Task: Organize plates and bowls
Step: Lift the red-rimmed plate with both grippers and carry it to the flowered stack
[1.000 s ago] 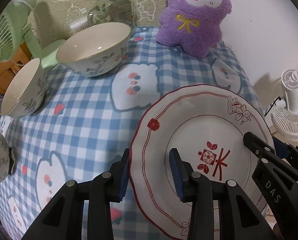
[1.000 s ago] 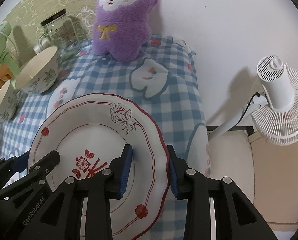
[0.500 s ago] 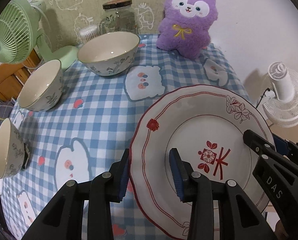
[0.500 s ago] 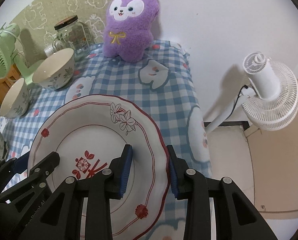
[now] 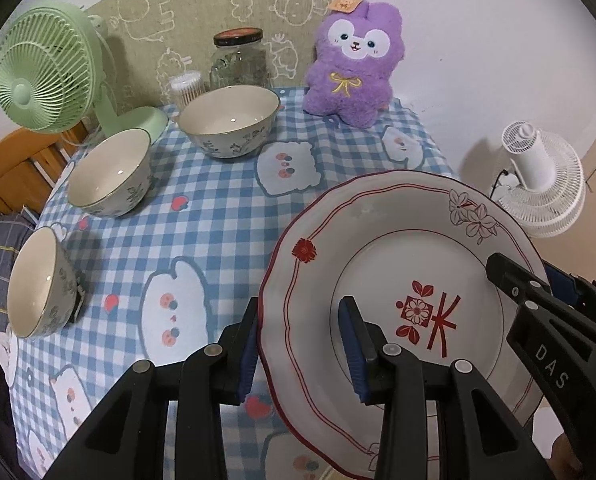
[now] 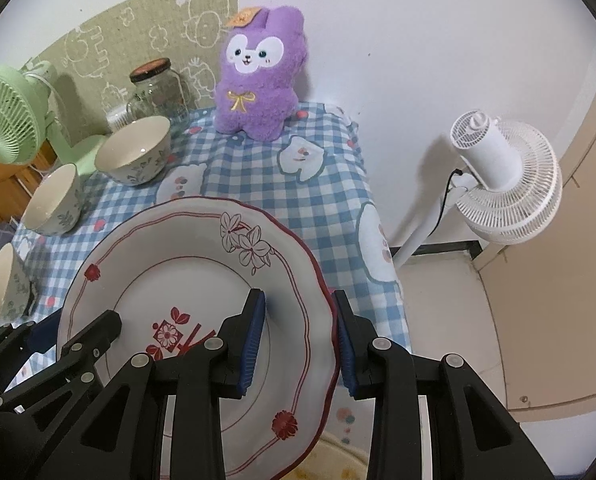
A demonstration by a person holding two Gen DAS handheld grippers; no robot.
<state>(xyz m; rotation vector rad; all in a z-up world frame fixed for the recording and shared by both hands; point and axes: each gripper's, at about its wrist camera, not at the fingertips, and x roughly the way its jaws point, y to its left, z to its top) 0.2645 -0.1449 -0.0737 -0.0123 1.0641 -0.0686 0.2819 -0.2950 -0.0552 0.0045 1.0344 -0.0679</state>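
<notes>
A white plate [image 5: 397,256] with a red wavy rim and a red flower mark hangs above the checked table, held from both sides. My left gripper [image 5: 301,340] is shut on its left rim. My right gripper [image 6: 298,336] is shut on the plate [image 6: 186,272] at its right rim, and its black fingers [image 5: 537,320] show at the right of the left wrist view. Three floral bowls stand on the cloth to the left: a large one [image 5: 229,120], a middle one [image 5: 110,172] and a small one [image 5: 40,284], which leans on a dark object.
A purple plush toy [image 5: 351,68], a glass jar [image 5: 240,60] and a green fan [image 5: 46,76] stand along the back of the blue checked tablecloth [image 5: 202,232]. A white floor fan [image 6: 501,176] stands off the table's right edge. Something pale shows under the plate [image 6: 337,456].
Both grippers have lifted the plate higher and drawn back from the wall. More of the table, the bowls and both fans has come into view. The grips have not changed.
</notes>
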